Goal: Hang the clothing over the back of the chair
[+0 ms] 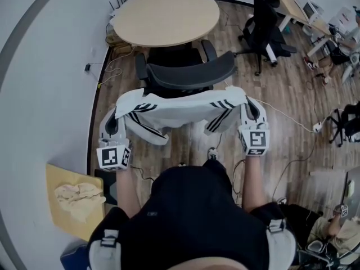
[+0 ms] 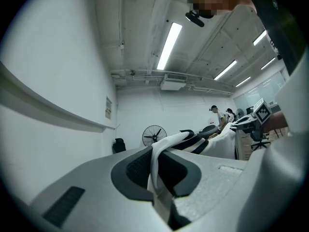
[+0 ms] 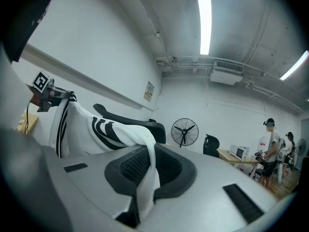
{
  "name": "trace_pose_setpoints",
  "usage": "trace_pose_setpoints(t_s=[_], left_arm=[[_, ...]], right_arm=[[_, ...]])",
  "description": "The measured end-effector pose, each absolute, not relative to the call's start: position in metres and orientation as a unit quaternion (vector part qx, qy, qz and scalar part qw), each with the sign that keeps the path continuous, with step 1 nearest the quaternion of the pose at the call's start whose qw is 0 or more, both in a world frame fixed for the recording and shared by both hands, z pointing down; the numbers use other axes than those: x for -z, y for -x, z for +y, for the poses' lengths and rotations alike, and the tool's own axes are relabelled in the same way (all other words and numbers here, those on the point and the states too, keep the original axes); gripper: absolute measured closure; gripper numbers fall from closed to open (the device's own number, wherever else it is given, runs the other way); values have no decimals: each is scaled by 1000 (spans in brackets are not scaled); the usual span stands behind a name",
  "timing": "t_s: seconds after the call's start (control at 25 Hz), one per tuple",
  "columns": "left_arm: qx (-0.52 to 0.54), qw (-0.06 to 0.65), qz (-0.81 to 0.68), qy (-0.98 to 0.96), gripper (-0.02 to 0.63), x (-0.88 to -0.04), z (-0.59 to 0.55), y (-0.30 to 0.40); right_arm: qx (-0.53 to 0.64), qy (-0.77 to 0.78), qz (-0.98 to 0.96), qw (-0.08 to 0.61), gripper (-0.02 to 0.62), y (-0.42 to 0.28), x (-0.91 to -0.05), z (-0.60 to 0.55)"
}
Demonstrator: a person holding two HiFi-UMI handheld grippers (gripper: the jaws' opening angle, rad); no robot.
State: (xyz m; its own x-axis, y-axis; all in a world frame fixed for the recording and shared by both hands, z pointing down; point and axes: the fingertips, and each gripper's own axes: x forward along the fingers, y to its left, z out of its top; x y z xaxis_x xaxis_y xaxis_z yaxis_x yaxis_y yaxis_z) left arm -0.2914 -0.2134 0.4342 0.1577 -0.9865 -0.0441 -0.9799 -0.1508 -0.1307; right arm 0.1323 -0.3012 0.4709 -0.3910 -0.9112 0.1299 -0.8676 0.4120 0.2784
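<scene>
A white garment with black stripes [image 1: 180, 110] hangs stretched between my two grippers, just in front of the black office chair's backrest [image 1: 191, 75]. My left gripper [image 1: 116, 117] is shut on the garment's left end, and the cloth [image 2: 161, 151] runs out from between its jaws. At the other end, my right gripper [image 1: 249, 108] is shut on the garment too; the striped cloth [image 3: 120, 132] spreads away from its jaws towards the chair back [image 3: 130, 121]. The garment's lower part droops below the stretched edge, apart from the chair.
A round wooden table [image 1: 166, 16] stands behind the chair. A second black chair [image 1: 264, 24] and desks are at the back right. A wooden board with crumpled cloth [image 1: 76, 198] lies at the lower left. Cables cross the wood floor [image 1: 292, 122]. A white wall runs along the left.
</scene>
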Motion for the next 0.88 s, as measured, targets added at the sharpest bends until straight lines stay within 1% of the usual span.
trace_pose_setpoints(t_s=[0.2,0.88], left_arm=[[22,80,665,742,595,-423,-213,279],[25,133,731,669,595,-361,-230,221]], right_arm=[[102,-519,-839,127,581,-143,-460,-318],[132,-441,-885,75,581,-181,-409,-397]])
